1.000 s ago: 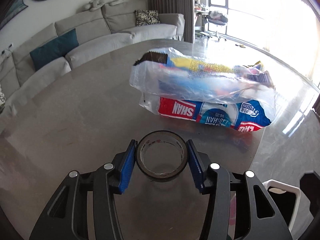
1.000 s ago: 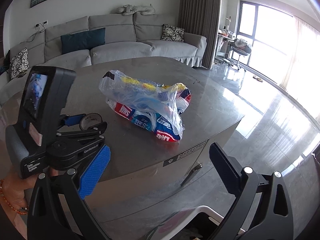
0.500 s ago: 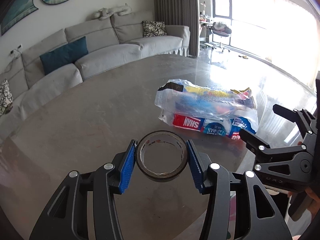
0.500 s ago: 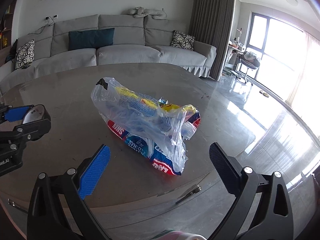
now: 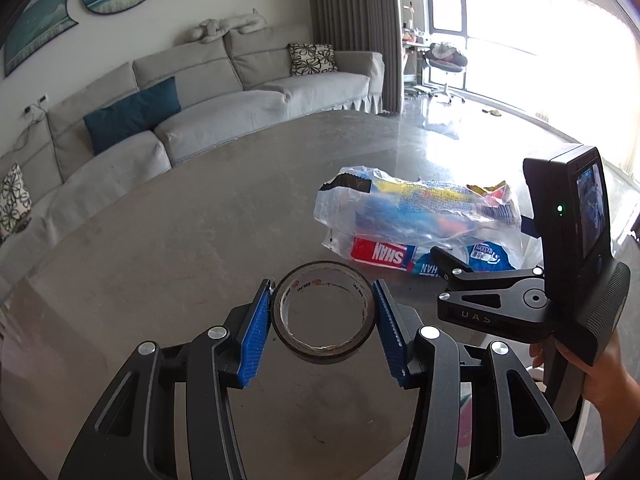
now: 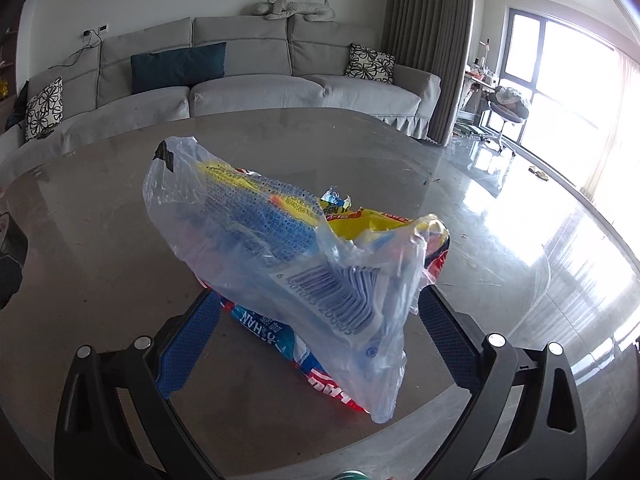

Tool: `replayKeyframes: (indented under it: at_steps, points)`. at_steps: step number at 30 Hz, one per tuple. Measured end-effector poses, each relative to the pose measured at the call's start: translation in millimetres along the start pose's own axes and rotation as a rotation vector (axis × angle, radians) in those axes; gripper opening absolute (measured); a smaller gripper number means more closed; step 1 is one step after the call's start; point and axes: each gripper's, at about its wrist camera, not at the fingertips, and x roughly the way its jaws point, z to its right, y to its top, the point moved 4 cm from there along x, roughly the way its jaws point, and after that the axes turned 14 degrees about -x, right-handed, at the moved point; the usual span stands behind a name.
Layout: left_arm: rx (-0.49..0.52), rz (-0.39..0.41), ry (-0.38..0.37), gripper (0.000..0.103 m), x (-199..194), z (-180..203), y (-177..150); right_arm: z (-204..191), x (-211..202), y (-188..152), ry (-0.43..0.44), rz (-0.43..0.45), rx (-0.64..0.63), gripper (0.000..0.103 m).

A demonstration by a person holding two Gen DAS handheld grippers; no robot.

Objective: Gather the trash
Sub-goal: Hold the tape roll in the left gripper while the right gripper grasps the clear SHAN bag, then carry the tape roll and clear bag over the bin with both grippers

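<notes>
Your left gripper (image 5: pixel 322 316) grasps the tape roll (image 5: pixel 323 311); your right gripper (image 6: pixel 316 332) — released — straddles the plastic bag (image 6: pixel 288 248) on the bench (image 6: pixel 100 248): next, clench it.

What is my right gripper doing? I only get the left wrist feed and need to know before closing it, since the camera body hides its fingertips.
Observer: The right gripper is open, with the near end of the plastic bag of wrappers between its fingers.
Operator: Are the pads pressing it?
Observer: No, both stand clear of the plastic, one on each side.
Operator: Which part faces the gripper?
Observer: A printed barcode on the bag's near end.
</notes>
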Motion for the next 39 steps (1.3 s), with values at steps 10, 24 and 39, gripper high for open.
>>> replayKeyframes:
  at_steps: [10, 24, 39]
  points:
    - [-0.003, -0.007, -0.001, 0.051, 0.5, -2.0, -3.6, -10.7, 1.5, -7.9, 0.011, -0.029, -0.025, 0.021]
    - [-0.024, -0.001, -0.015, 0.051, -9.5, -11.3, -0.8, -13.8, -44.6, -4.2, -0.003, 0.028, -0.036, 0.009]
    - [0.025, -0.002, -0.165, 0.051, -54.7, 34.5, -33.4, 38.1, -189.5, -47.8, -0.169, 0.082, 0.034, 0.009]
